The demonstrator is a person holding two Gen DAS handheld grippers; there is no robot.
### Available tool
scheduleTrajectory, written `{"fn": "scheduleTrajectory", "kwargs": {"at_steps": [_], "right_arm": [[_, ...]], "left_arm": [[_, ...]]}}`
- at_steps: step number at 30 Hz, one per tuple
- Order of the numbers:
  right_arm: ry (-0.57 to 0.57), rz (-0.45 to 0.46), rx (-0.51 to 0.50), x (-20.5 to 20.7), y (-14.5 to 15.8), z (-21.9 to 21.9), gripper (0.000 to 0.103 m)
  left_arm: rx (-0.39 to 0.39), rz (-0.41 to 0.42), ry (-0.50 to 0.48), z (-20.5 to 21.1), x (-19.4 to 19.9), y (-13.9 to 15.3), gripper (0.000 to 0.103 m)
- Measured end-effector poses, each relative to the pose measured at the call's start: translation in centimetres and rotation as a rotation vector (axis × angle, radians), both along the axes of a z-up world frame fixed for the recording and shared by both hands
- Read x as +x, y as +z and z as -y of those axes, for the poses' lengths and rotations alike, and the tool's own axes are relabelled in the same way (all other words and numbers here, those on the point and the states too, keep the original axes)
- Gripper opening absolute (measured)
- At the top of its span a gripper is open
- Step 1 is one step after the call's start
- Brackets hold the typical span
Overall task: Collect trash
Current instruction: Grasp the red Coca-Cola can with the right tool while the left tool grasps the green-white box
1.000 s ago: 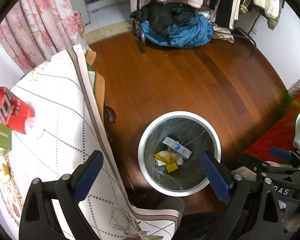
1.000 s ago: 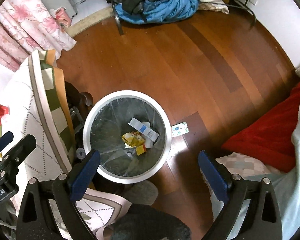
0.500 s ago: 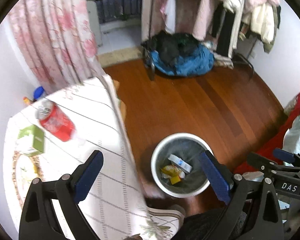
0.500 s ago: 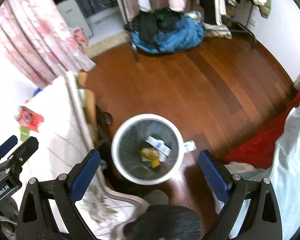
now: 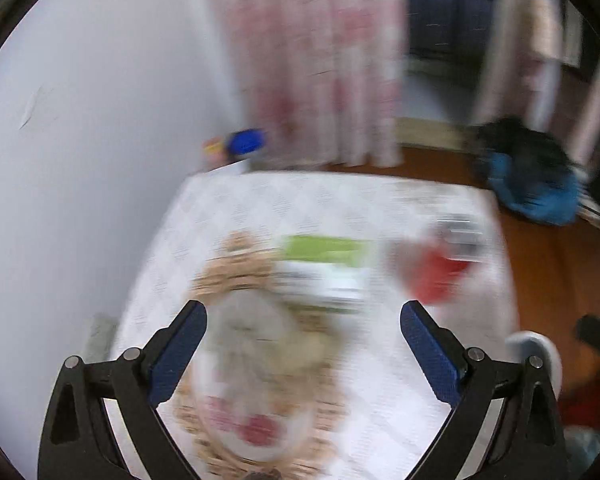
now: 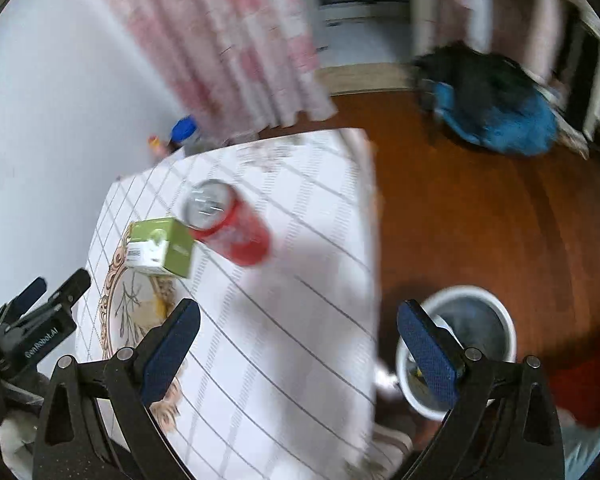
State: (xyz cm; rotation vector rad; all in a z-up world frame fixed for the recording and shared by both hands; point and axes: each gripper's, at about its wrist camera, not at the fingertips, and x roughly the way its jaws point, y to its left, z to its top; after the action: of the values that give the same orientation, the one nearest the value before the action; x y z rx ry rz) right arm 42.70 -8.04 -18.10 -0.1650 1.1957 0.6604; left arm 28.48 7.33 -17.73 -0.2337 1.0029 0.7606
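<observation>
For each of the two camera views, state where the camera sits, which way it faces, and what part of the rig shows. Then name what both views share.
Left wrist: sits on the left hand-held gripper, angled down at the blurred table; its open blue fingers show.
Right wrist: sits on the right hand-held gripper, facing the table edge and trash bin; its open fingers show, with the left hand-held gripper at lower left.
Shared: red can, green box.

Tabletop, white grid-patterned cloth: we count one red can lying sideways, one green carton, apparently touching; floor: white bin.
</observation>
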Motion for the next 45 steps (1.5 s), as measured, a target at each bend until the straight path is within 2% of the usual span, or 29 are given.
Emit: {"fn": "scheduleTrajectory", "kwargs": {"at_steps": [2, 5, 8, 11, 12, 13, 14, 18, 22, 28, 30, 31, 35, 40, 41, 42, 45], "right_arm": [[0.035, 0.006, -0.034, 0.4, -0.8, -3.6, 0.100], [0.078, 0.009, -0.110, 1.3, -2.8, -8.7, 0.100], [0.092, 0.005, -0.185, 2.7, -5.0, -12.2, 0.100], [0.083, -0.033, -0.199, 4.2, -6.8, -13.8, 0.100], [0.081, -0.045, -0.192, 4.5, -7.0, -14.0, 0.095], [0.084, -0.061, -0.180, 4.8, -7.3, -14.0, 0.085], [0.087, -0.073, -0.172, 4.9, -7.4, -13.8, 0.070], [0.064, -0.058, -0.163, 5.8, -6.4, -12.5, 0.069], [0.019, -0.033, -0.187, 7.9, -5.7, -10.9, 0.069], [0.008, -0.071, -0.225, 9.4, -6.9, -10.0, 0.069], [0.016, -0.078, -0.234, 9.5, -7.3, -10.0, 0.069], [0.018, -0.071, -0.232, 9.5, -7.3, -10.0, 0.069], [0.025, -0.065, -0.243, 9.5, -7.4, -10.4, 0.069], [0.033, -0.065, -0.240, 9.6, -7.4, -10.4, 0.069], [0.033, -0.065, -0.240, 9.6, -7.3, -10.4, 0.069], [0.035, -0.065, -0.241, 9.6, -7.3, -10.4, 0.069], [0.031, -0.068, -0.237, 9.6, -7.3, -10.4, 0.069]], "left_arm": [[0.016, -0.041, 0.076, -3.3, -1.5, -1.9, 0.099], [0.003, -0.085, 0.138, -6.5, -2.7, -4.2, 0.099], [-0.018, -0.105, 0.150, -7.9, -2.8, -5.7, 0.099], [-0.047, -0.112, 0.119, -8.0, -1.6, -6.7, 0.099], [-0.056, -0.113, 0.104, -7.8, -1.1, -6.8, 0.099], [-0.075, -0.112, 0.081, -7.7, -0.4, -7.0, 0.099], [-0.092, -0.109, 0.066, -7.7, 0.2, -7.0, 0.099], [-0.156, -0.088, -0.014, -6.8, 2.6, -6.9, 0.099], [-0.167, -0.087, -0.100, -5.4, 5.0, -6.5, 0.099], [-0.161, -0.198, -0.184, -4.4, 8.7, -8.8, 0.101], [-0.186, -0.192, -0.205, -4.5, 9.2, -9.3, 0.103], [-0.203, -0.188, -0.205, -4.5, 9.4, -9.4, 0.103], [-0.192, -0.250, -0.202, -4.6, 10.3, -10.2, 0.103], [-0.217, -0.264, -0.188, -4.9, 10.1, -11.5, 0.102], [-0.213, -0.257, -0.186, -4.9, 10.0, -11.5, 0.100], [-0.204, -0.247, -0.182, -5.0, 9.8, -11.5, 0.089], [-0.187, -0.208, -0.166, -5.1, 9.2, -10.9, 0.088]]}}
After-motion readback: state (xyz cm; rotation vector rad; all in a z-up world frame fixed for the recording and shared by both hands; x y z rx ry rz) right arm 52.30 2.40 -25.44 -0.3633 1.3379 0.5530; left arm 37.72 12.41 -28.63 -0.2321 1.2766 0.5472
